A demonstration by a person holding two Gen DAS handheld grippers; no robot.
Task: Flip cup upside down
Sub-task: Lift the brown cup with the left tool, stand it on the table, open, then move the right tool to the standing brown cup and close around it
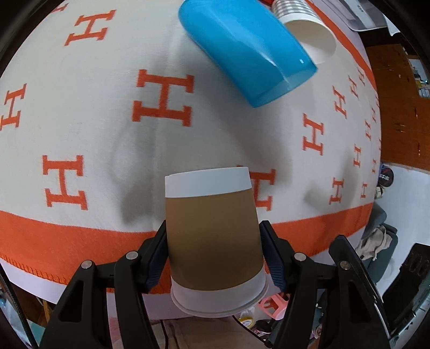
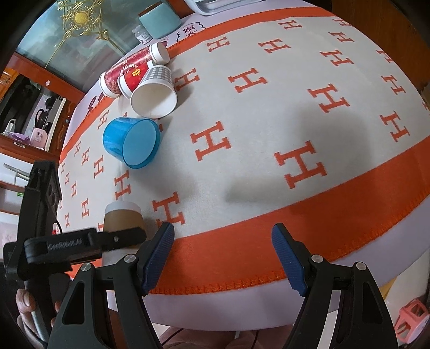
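A brown paper cup with white bands (image 1: 215, 236) is held between the fingers of my left gripper (image 1: 213, 255), which is shut on its sides. The cup's rim points toward the camera and its base points away, over the near orange border of the cloth. In the right wrist view the same cup (image 2: 123, 216) shows at the lower left, partly hidden by the left gripper's black frame. My right gripper (image 2: 223, 257) is open and empty above the table's near edge.
A table under a white cloth with orange H marks (image 2: 268, 128). A blue plastic cup (image 2: 131, 143) lies on its side, as does a white paper cup (image 2: 154, 95) and red cups (image 2: 129, 75) behind it. A teal mug (image 2: 160, 18) stands at the far edge.
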